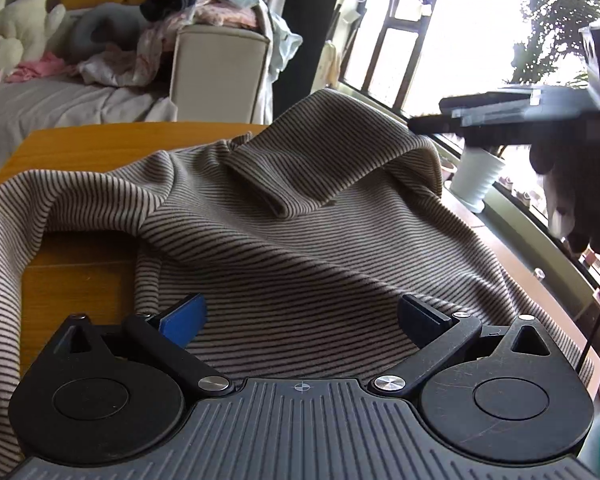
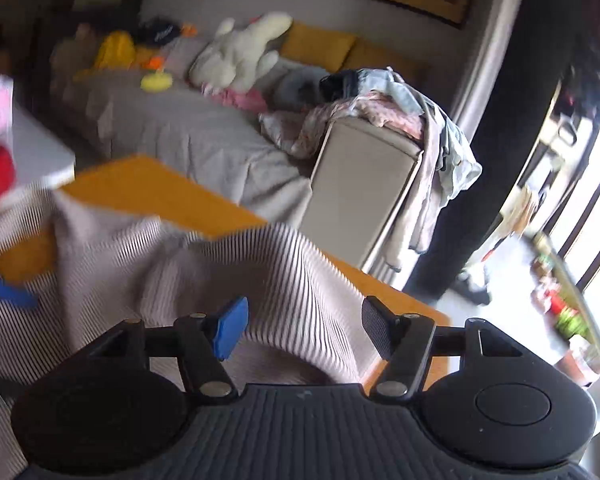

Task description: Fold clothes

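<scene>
- Top point(image 1: 300, 248): striped, brown w/ dark lines; spread over the surface point(image 1: 72, 144), wood, orange-toned; one part is raised in a peak toward the window.
- Left gripper point(image 1: 302, 318): jaws released, set wide apart; fabric is seen btwn them, none is pinched.
- Right gripper point(image 2: 302, 330): jaws released; a raised fold of the top is seen btwn and just ahead of them. View is motion-blurred, so contact w/ fabric cannot be told.
- In left view, right gripper point(image 1: 432, 120) is seen upper right, at the raised peak of the top.
- Bkgd: bed point(image 2: 180, 136) w/ plush toy point(image 2: 240, 52); box point(image 2: 360, 196) draped w/ loose clothes point(image 2: 380, 104).
</scene>
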A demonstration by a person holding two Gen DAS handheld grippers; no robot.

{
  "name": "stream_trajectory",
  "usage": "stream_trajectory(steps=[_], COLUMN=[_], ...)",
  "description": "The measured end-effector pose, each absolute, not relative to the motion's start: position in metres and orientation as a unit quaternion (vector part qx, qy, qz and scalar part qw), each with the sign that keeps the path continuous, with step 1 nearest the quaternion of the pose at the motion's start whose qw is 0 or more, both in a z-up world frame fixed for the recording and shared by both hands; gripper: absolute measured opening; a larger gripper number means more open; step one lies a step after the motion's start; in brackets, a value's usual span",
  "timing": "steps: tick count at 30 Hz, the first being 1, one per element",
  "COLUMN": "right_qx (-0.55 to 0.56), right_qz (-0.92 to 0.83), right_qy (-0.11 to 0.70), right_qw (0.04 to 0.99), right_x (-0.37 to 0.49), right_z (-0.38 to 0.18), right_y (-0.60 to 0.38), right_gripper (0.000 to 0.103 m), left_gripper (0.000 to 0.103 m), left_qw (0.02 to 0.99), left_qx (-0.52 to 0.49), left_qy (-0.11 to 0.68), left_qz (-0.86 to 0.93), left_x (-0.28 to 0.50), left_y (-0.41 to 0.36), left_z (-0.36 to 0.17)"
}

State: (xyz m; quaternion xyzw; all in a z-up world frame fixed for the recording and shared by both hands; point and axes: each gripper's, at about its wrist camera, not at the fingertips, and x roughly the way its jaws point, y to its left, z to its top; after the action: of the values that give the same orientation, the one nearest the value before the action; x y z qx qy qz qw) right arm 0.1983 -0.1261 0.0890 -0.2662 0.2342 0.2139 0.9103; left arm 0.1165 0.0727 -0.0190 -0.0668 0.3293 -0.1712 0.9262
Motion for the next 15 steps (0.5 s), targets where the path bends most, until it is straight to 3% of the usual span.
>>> stream_trajectory(steps=[4,5,6,7,10,13,15], right_qx=[-0.282,-0.277,-0.28,-0.282,-0.297,-0.344,-0.361], right_qz=[0.158,0.141,0.118,0.095,0.057,0.081,0.124], right_qy=[0.259,0.263,0.272,0.281,0.296,0.231,0.191], right_qw=[0.91,0.913,0.913,0.913,0.906,0.906,0.905], right_x=[0.206,0.209,0.216,0.222,0.219,0.189,0.167], right_z=[0.051,0.044,0.037,0.03,0.022,0.028,0.034], right_y=[-0.135,-0.14,-0.146,-0.152,-0.167,-0.166,-0.162], right_gripper=[0.061,0.048,0.022,0.018,0.023,0.036,0.05], left_gripper=[0.103,0.103,0.103,0.103,0.103,0.103,0.103], left_qw=[0.919,0.918,0.916,0.917,0.922,0.924,0.919], left_qx=[-0.106,-0.121,-0.136,-0.14,-0.136,-0.128,-0.135], left_qy=[0.338,0.337,0.337,0.335,0.325,0.325,0.339], left_qz=[-0.172,-0.171,-0.17,-0.168,-0.163,-0.155,-0.151], left_x=[0.122,0.126,0.129,0.133,0.142,0.153,0.166], left_y=[0.08,0.082,0.085,0.085,0.085,0.082,0.078], left_z=[-0.011,-0.008,-0.004,0.001,0.012,0.015,0.013])
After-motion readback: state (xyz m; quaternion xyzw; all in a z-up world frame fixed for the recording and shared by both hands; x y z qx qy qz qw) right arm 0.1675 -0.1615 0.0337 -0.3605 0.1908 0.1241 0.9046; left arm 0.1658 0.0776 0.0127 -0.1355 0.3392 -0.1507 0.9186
